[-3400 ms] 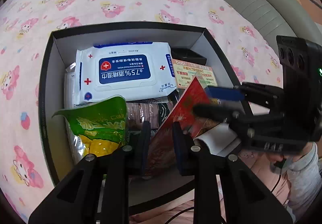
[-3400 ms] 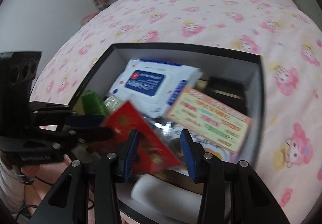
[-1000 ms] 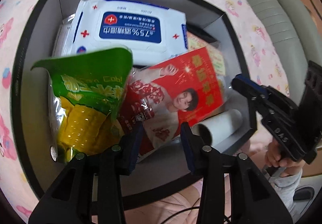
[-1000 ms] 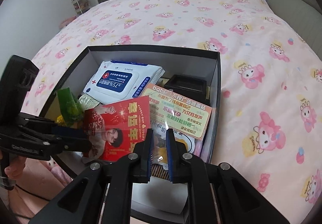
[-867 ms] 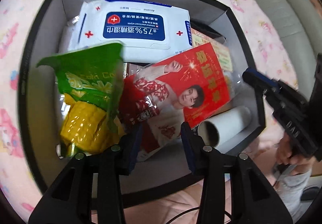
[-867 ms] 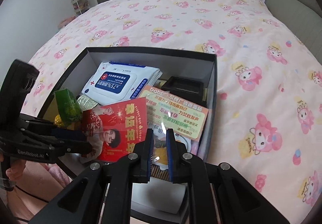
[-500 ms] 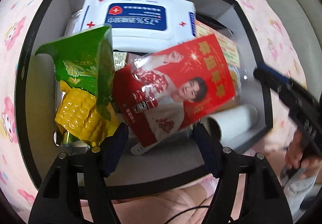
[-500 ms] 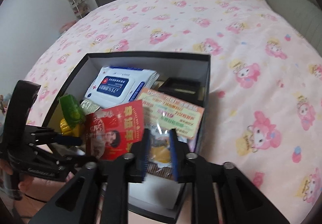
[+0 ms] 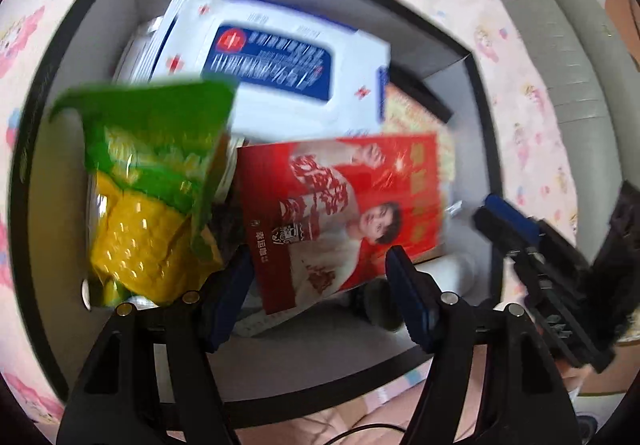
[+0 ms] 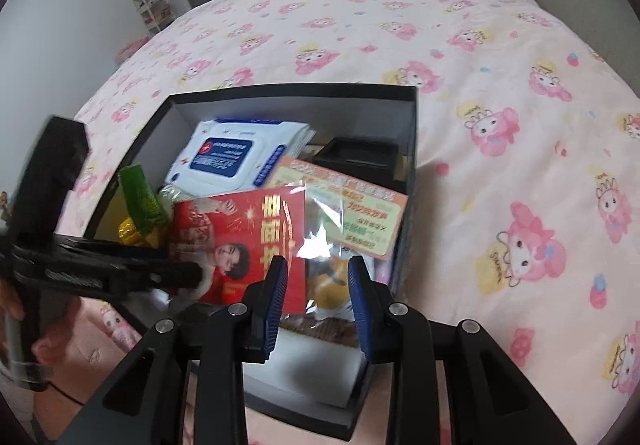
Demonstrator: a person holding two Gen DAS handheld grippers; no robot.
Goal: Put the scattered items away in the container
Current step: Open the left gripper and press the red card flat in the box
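Note:
A black box (image 9: 476, 93) with a white inside sits on the pink bed and shows in the right wrist view (image 10: 288, 90) too. In it lie a white and blue wipes pack (image 9: 280, 61), a green and yellow corn bag (image 9: 148, 181), a red packet (image 9: 344, 213) with a man's picture, an orange-labelled clear bag (image 10: 348, 209) and a white roll (image 10: 304, 373). My left gripper (image 9: 320, 285) is open and empty above the box's near edge, over the red packet (image 10: 244, 241). My right gripper (image 10: 318, 297) is open and empty over the box's near right corner.
The pink cartoon-print bedspread (image 10: 500, 93) stretches around the box. A grey padded headboard (image 9: 568, 57) runs along the right. A black tray (image 10: 360, 155) lies at the box's back right. Wardrobes and a shelf (image 10: 148, 5) stand beyond the bed.
My left gripper has opened wide and let go of the red packet, which now lies flat in the box. My right gripper has opened from shut and drawn back.

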